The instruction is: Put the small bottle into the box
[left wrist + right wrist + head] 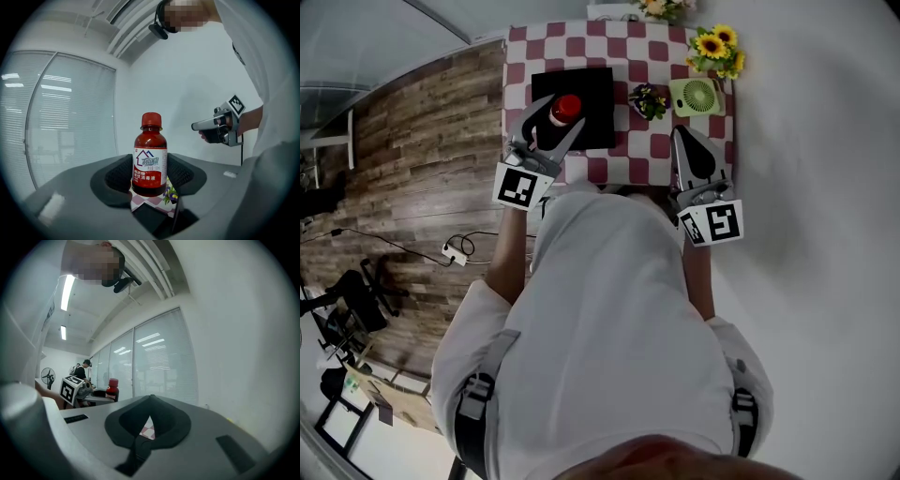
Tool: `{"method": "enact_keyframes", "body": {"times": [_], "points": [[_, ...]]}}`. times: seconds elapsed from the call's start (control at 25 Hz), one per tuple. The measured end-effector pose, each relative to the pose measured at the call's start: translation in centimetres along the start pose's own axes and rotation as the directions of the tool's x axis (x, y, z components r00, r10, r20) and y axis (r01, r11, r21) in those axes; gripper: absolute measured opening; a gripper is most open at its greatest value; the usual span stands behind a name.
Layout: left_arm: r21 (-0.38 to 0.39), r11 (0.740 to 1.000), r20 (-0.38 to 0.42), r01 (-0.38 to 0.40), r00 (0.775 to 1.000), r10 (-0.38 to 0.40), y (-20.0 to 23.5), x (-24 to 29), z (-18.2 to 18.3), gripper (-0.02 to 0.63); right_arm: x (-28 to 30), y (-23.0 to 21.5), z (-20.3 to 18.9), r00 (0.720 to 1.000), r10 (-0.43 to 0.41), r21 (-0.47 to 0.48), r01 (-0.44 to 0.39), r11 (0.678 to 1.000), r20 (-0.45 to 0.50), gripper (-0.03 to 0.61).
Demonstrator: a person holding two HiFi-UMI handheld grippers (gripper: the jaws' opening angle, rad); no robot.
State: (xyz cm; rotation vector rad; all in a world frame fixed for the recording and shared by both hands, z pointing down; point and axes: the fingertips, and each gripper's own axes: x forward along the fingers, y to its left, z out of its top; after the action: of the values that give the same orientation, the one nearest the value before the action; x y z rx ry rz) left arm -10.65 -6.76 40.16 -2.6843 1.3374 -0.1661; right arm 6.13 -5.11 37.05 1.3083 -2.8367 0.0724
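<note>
Pinches small bottle [150,157] at labelled belly between left gripper [555,118] fingers, over black box [596,111] on worktop [628,49] | probably light, rigid, slick, breakable; best held mid-label | presses right gripper [682,132] fingers together, empty.

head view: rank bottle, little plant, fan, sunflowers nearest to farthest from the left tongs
1. bottle, gripped in the left tongs
2. plant, mid-table, to their right
3. fan, further right
4. sunflowers, far right corner
</note>
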Motion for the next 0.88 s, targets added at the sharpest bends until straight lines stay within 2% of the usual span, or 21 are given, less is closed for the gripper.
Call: {"method": "enact_keyframes", "body": {"times": [0.16,0.36,0.6,0.88], "points": [[0.038,0.998,-0.074,0.044,0.996,-0.041,-0.3,1.3,-2.4,0.222,-0.7,-0.7,0.0,1.000,-0.031,0.003,0.031,1.000,-0.003,0.002],[0.061,0.990,-0.209,0.125,0.972,-0.110,-1.0,2.8,-6.4,0.222,-1.5,-1.5,0.1,0.998,-0.069,0.007,0.069,0.998,-0.003,0.002],[0.065,0.971,-0.368,0.229,0.910,-0.190,-2.5,4.0,-12.5,0.222,-2.1,-1.9,-0.1,0.995,-0.100,0.008,0.100,0.995,-0.006,0.002],[0.053,0.945,-0.496,0.324,0.830,-0.257,-4.1,4.2,-18.7,0.222,-3.2,-2.4,-0.1,0.990,-0.141,0.009,0.141,0.990,-0.007,0.002]]}}
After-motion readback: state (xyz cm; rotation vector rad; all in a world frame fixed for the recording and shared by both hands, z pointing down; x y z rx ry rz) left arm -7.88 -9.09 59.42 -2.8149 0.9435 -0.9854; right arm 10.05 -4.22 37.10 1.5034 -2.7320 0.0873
